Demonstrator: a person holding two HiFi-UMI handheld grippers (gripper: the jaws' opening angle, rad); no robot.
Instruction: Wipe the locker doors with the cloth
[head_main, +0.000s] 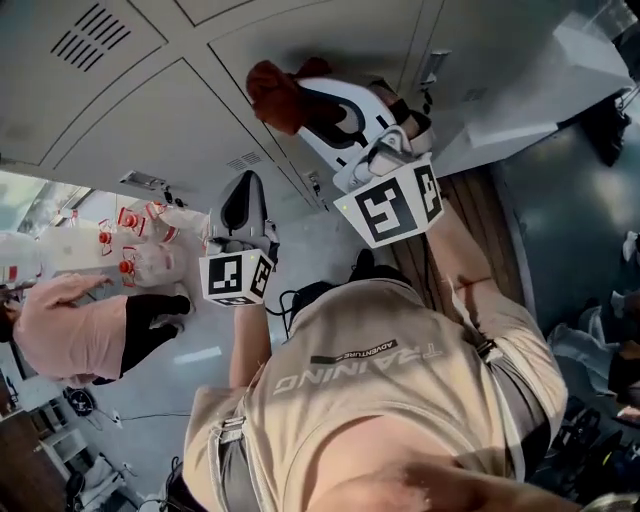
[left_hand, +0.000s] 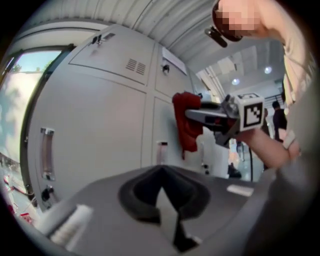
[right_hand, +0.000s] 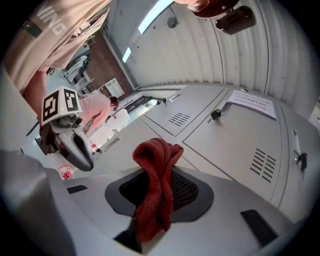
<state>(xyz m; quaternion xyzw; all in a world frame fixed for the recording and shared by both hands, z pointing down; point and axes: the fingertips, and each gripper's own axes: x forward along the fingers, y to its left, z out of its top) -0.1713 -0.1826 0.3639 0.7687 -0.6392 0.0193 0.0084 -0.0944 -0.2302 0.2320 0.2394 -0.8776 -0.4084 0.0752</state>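
Note:
My right gripper (head_main: 300, 100) is shut on a red cloth (head_main: 278, 92), bunched at its tip and held up close to the grey locker doors (head_main: 150, 110). In the right gripper view the cloth (right_hand: 157, 185) sticks out of the jaws and hangs over them, with the doors (right_hand: 235, 135) just beyond. Whether the cloth touches a door I cannot tell. My left gripper (head_main: 244, 185) is lower and to the left, shut and holding nothing. Its view shows the cloth (left_hand: 186, 122) and the right gripper (left_hand: 202, 116) against the doors (left_hand: 100, 125).
A person in a pink shirt (head_main: 70, 325) stands at the left near bottles with red caps (head_main: 125, 250). The doors carry vent slots (head_main: 90, 35), handles (left_hand: 46, 152) and a paper label (right_hand: 252, 104). A pale panel (head_main: 540, 90) juts out at the right.

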